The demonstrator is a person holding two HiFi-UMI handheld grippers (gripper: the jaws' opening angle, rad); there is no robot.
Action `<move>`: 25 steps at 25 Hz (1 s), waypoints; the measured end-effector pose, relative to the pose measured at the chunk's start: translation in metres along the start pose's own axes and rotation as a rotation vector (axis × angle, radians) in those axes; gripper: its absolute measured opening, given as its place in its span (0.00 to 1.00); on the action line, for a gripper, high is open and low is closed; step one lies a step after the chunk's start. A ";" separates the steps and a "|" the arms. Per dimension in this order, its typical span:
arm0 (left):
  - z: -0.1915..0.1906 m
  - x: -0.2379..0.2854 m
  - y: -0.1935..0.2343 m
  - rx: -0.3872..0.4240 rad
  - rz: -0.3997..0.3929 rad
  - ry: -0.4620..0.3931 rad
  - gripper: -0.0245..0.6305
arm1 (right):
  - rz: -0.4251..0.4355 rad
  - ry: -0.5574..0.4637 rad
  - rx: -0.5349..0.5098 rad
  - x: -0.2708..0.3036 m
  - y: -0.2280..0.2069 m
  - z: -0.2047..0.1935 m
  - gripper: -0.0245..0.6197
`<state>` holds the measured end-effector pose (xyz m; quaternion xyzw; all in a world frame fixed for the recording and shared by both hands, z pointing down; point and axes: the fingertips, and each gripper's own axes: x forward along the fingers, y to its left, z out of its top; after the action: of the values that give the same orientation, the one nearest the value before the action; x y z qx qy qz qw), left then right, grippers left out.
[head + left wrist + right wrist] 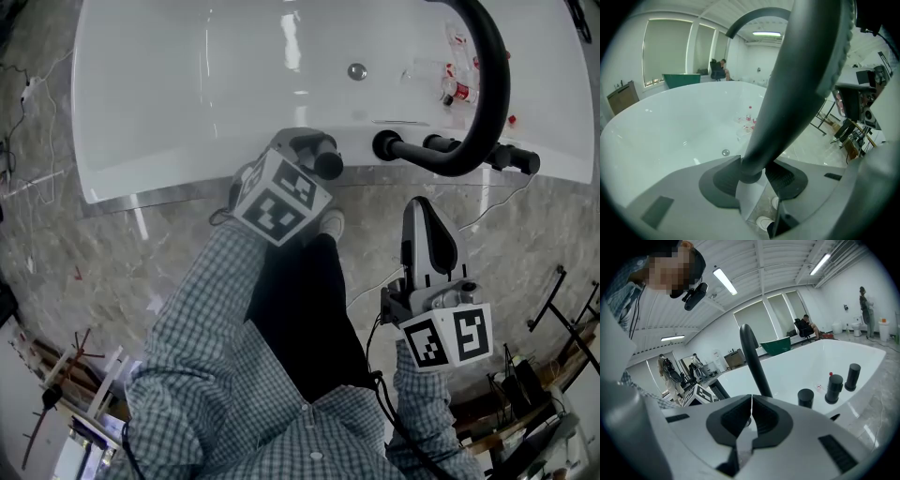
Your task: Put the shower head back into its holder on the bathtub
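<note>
The dark grey shower head point(797, 79) runs up and to the right from between my left gripper's point(752, 176) jaws, which are shut on its handle. In the head view the left gripper point(305, 150) holds the shower head point(326, 161) just above the near rim of the white bathtub point(187, 141). To its right on the rim stand a black curved spout point(489, 89) and black fittings point(386, 145); I cannot tell which one is the holder. My right gripper point(422, 208) hangs shut and empty over the floor below those fittings point(834, 387), jaws point(751, 413) touching.
Small bottles point(459, 89) lie inside the tub near the drain point(356, 70). The floor is grey marble point(112, 253). Metal racks and cables point(562, 309) crowd the right side. The person's shoe point(331, 223) is by the tub's edge.
</note>
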<state>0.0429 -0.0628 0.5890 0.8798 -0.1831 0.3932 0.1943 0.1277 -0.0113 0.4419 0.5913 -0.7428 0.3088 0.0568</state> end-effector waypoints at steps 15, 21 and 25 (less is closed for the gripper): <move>-0.006 -0.055 -0.013 -0.067 0.032 -0.030 0.25 | 0.018 -0.007 -0.031 -0.018 0.036 0.009 0.07; 0.013 -0.104 -0.027 -0.085 0.056 -0.084 0.25 | 0.034 -0.027 -0.052 -0.039 0.060 0.031 0.07; 0.038 -0.141 -0.044 -0.062 0.052 -0.134 0.25 | 0.051 -0.048 -0.072 -0.055 0.076 0.049 0.07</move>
<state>-0.0004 -0.0195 0.4486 0.8926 -0.2307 0.3327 0.1985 0.0881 0.0175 0.3478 0.5772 -0.7693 0.2688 0.0523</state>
